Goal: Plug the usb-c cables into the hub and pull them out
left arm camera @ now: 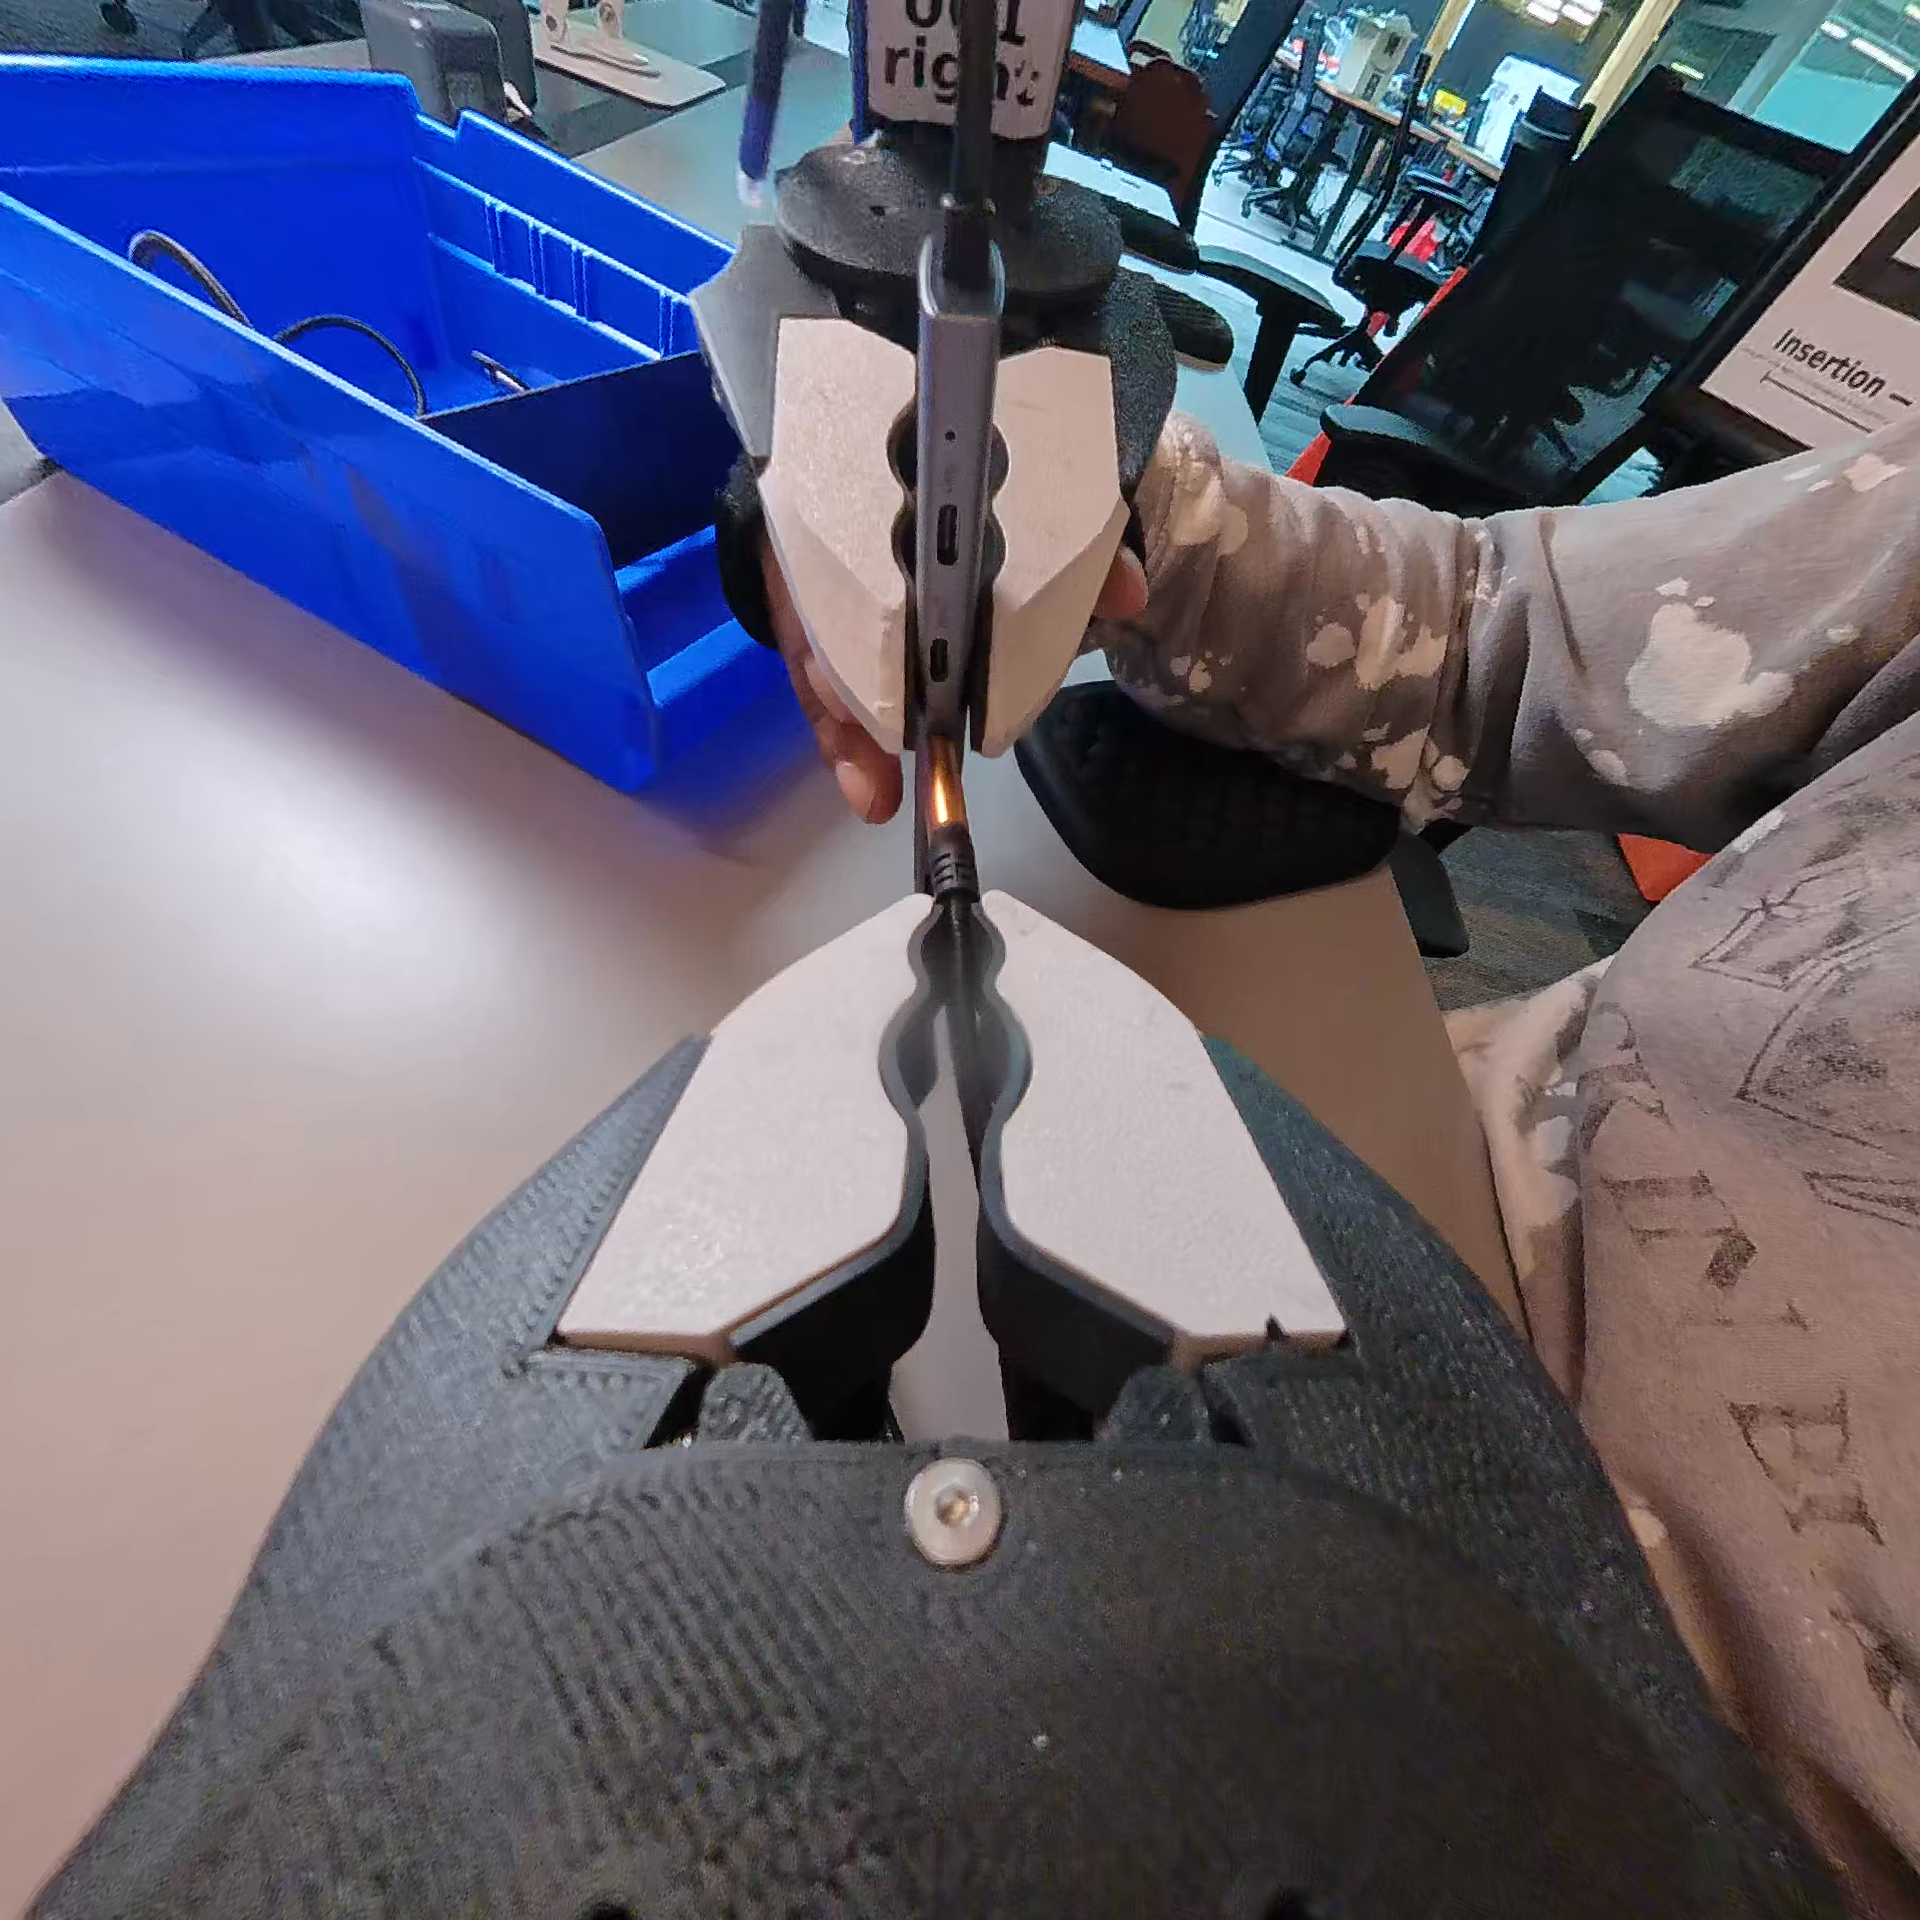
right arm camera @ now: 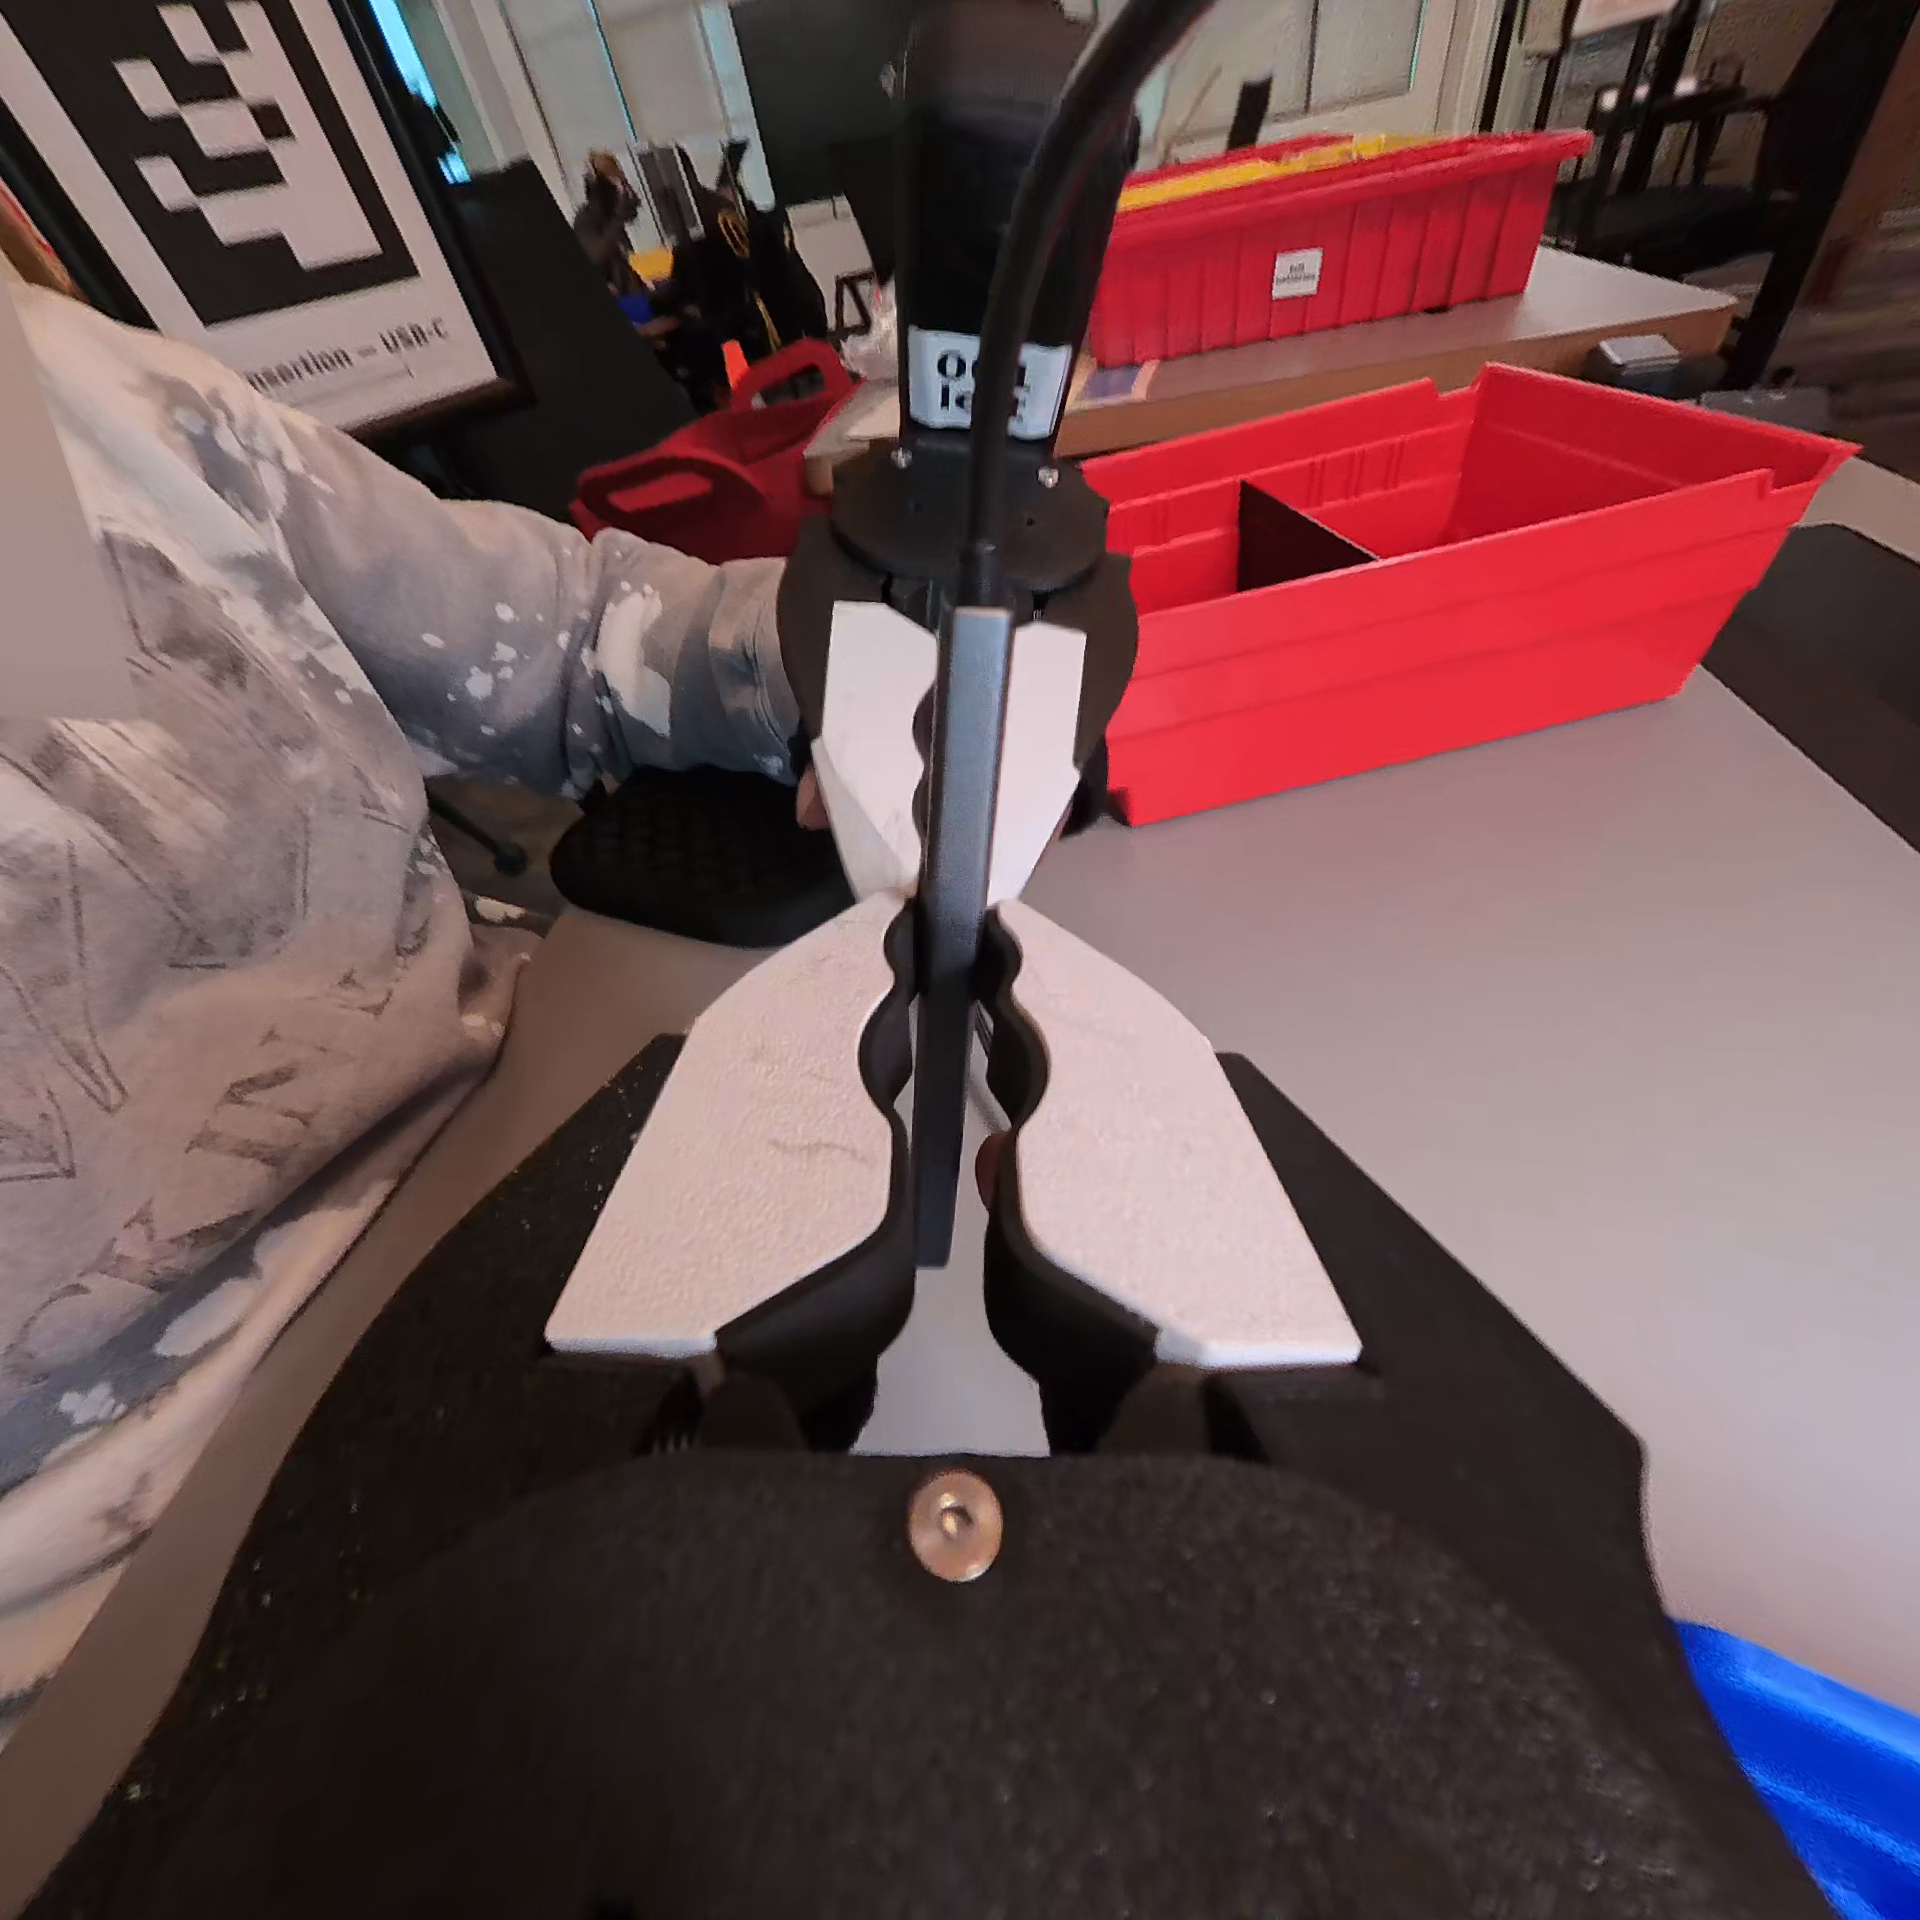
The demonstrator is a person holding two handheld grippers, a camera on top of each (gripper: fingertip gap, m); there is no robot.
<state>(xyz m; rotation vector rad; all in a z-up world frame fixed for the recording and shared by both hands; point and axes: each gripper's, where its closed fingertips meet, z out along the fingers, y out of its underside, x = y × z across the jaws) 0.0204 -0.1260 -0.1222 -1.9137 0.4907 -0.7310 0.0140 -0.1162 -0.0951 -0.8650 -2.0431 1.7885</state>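
My right gripper [left arm camera: 943,727] is shut on a slim grey hub [left arm camera: 954,416] and holds it upright above the table, its port side facing my left gripper. The hub's own black lead [right arm camera: 1013,260] rises from its top end. My left gripper [left arm camera: 954,904] is shut on a black usb-c cable [left arm camera: 961,997] just behind its plug [left arm camera: 940,805]. The plug's tip meets the hub's lower end between the right fingertips; I cannot tell how deep it sits. In the right wrist view my right gripper [right arm camera: 948,914] clamps the hub [right arm camera: 951,1039], which hides the plug; the left gripper [right arm camera: 945,883] faces it tip to tip.
A blue bin [left arm camera: 364,416] with cables inside stands on the table [left arm camera: 260,935] to the left. A red divided bin [right arm camera: 1455,582] stands on the opposite side. A person's patterned sleeve [left arm camera: 1455,644] and a black chair [left arm camera: 1195,821] are at the table's edge. Less than 4 cm separates the two grippers' tips.
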